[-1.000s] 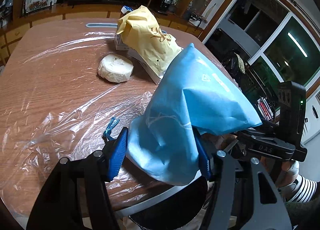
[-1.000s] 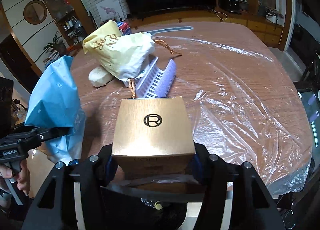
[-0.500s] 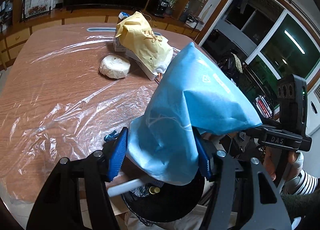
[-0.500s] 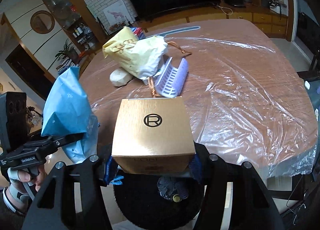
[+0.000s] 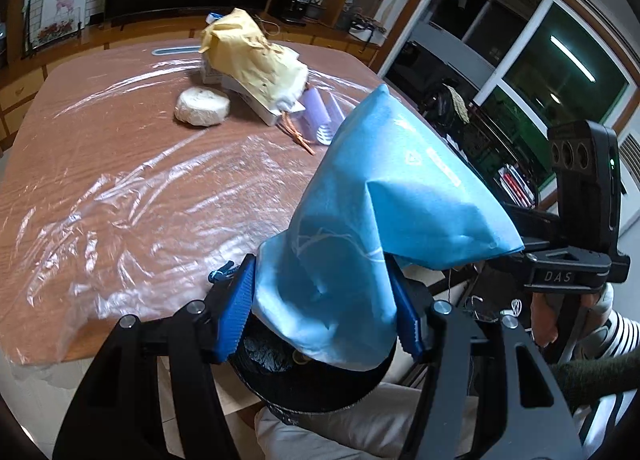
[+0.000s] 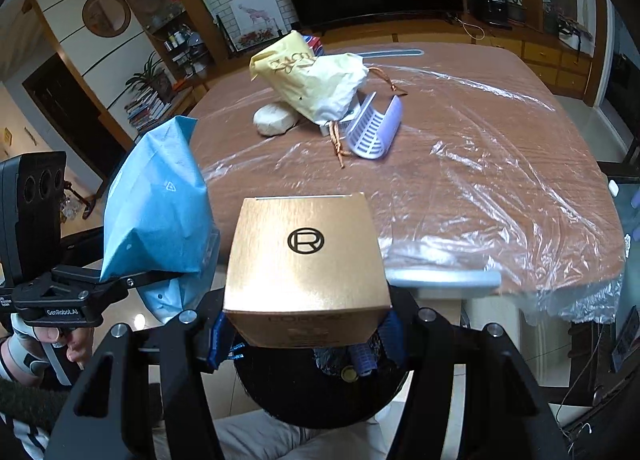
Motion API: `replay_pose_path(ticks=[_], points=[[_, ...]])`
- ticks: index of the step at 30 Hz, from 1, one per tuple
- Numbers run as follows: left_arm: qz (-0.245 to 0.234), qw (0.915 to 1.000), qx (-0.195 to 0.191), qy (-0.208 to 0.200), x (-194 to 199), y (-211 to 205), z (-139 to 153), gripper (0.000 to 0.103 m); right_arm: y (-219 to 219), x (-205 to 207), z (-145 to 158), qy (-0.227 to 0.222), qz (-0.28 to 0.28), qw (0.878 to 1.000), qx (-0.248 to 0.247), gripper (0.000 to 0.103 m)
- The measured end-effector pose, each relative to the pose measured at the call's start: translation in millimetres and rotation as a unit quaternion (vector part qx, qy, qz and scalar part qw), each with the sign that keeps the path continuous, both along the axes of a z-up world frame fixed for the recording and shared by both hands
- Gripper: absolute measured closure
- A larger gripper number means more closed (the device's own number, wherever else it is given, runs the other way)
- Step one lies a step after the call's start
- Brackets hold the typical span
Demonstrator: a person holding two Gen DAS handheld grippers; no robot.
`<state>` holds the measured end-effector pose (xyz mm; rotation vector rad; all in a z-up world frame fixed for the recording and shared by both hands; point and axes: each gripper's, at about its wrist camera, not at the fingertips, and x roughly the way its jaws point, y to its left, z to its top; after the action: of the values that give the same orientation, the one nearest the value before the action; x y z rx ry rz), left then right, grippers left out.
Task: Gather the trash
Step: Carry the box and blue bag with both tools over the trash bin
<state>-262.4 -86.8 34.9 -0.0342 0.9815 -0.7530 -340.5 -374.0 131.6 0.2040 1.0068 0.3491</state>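
The left tongs [image 5: 326, 314] are pinching a crumpled blue bag [image 5: 372, 220] between their 2 blue ribbed pads, at the lower middle of the left wrist view. The bag is bulging up and to the right, and its upper part is hiding some of the table edge. Directly under the tongs a round black bin [image 5: 316, 380] is sitting at the bottom of the frame, with dark crumpled scraps lying inside it.

The right tongs [image 6: 306, 334] are gripping a gold box [image 6: 306, 264] marked with a circled R, at the lower middle of the right wrist view. The same black bin [image 6: 320, 392] is lying below this box, with a blue roller and a small yellow cap showing in it. At the left edge of that view a hand [image 6: 76, 344] is holding the handle of the left tongs, and the blue bag [image 6: 156, 212] is rising above it.

Beyond the tongs, the brown table [image 6: 460, 164] is wearing a sheet of clear plastic film [image 5: 132, 212]. Toward the top middle of both views, a yellow paper bag [image 6: 308, 80] is leaning on a white box, a round pale puff [image 5: 202, 106] is lying just beside it on the left, and a lilac ribbed tray [image 6: 374, 128] is resting on its right with a brown cord [image 6: 338, 142] trailing down next to it.
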Motion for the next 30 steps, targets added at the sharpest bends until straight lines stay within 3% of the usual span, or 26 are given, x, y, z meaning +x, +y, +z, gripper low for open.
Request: replay_pose_path(ticks=[16,30], points=[[-0.063,0.9974,0.029,0.019,-45,-14,-16,0.041,-4,-38,-17,0.029,0.003,0.999,-0.013,0.045],[-0.069,0.9945,0.059,0.053,-42,-22,-55,0.041,-4,-46,-45,0.062,0.001,0.998,-0.030,0.045]])
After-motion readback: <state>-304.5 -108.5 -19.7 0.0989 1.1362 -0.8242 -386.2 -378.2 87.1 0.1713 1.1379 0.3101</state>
